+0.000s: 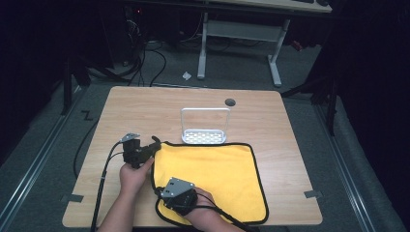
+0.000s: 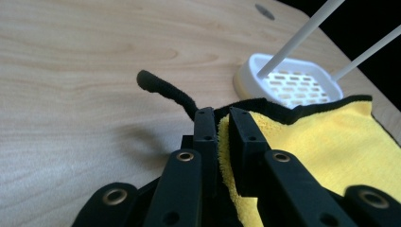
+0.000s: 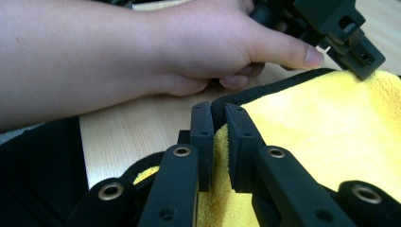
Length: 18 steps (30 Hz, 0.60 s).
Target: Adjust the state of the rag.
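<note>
- Left gripper (image 2: 223, 124): jaws clamped on the yellow cloth's (image 1: 212, 169) far-left corner, black hem pinched between them.
- Right gripper (image 3: 218, 120): clenched on the near-left corner.
- Cloth: lies flat on the table (image 1: 145, 106), just before the white rack (image 1: 204, 136).
- Progress: both left corners seized; any fold or lift apparently not yet made.

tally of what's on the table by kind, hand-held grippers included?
Yellow cloth: 1
White rack: 1
Hand-held grippers: 2, left hand-held gripper and right hand-held gripper, each shut on the cloth's edge
Total: 4
</note>
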Tool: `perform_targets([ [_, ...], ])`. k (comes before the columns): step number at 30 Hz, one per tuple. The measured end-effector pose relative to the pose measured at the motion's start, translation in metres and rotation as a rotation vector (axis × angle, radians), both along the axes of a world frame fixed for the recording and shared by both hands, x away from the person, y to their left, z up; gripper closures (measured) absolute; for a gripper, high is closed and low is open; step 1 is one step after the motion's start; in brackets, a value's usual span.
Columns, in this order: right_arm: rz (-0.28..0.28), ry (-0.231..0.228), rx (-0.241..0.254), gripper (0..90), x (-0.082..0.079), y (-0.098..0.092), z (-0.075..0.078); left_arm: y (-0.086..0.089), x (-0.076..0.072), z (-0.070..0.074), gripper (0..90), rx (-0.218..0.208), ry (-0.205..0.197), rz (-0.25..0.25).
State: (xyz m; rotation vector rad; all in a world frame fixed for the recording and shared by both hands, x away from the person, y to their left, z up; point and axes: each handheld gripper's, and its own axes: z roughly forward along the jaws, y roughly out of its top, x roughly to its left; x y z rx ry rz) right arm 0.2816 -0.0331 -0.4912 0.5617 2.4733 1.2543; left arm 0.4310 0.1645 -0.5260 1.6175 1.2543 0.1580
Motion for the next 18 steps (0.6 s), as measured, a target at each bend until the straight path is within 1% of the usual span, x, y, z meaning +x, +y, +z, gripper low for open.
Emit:
perform_targets([
  [3, 0.001, -0.02, 0.015, 83.0, -0.003, 0.001, 0.006, 0.002, -0.003, 0.006, 81.9, -0.005, -0.018, 0.011],
  [6, 0.008, -0.034, 0.025, 83.0, -0.006, 0.005, 0.013, 0.008, -0.007, 0.014, 82.0, 0.008, -0.035, 0.026],
  [8, 0.014, -0.048, 0.035, 83.0, -0.008, 0.011, 0.019, 0.015, -0.009, 0.019, 81.9, 0.017, -0.034, 0.036],
  [10, 0.025, -0.058, 0.044, 83.0, -0.008, 0.017, 0.024, 0.024, -0.011, 0.023, 82.0, 0.028, -0.043, 0.052],
  [11, 0.028, -0.06, 0.047, 83.0, -0.008, 0.022, 0.026, 0.028, -0.012, 0.025, 82.0, 0.026, -0.046, 0.059],
  [15, 0.065, -0.067, 0.056, 82.9, -0.009, 0.042, 0.03, 0.054, -0.02, 0.034, 82.0, 0.041, -0.058, 0.098],
  [18, 0.09, -0.07, 0.061, 83.0, -0.01, 0.056, 0.033, 0.073, -0.026, 0.04, 82.1, 0.059, -0.055, 0.129],
])
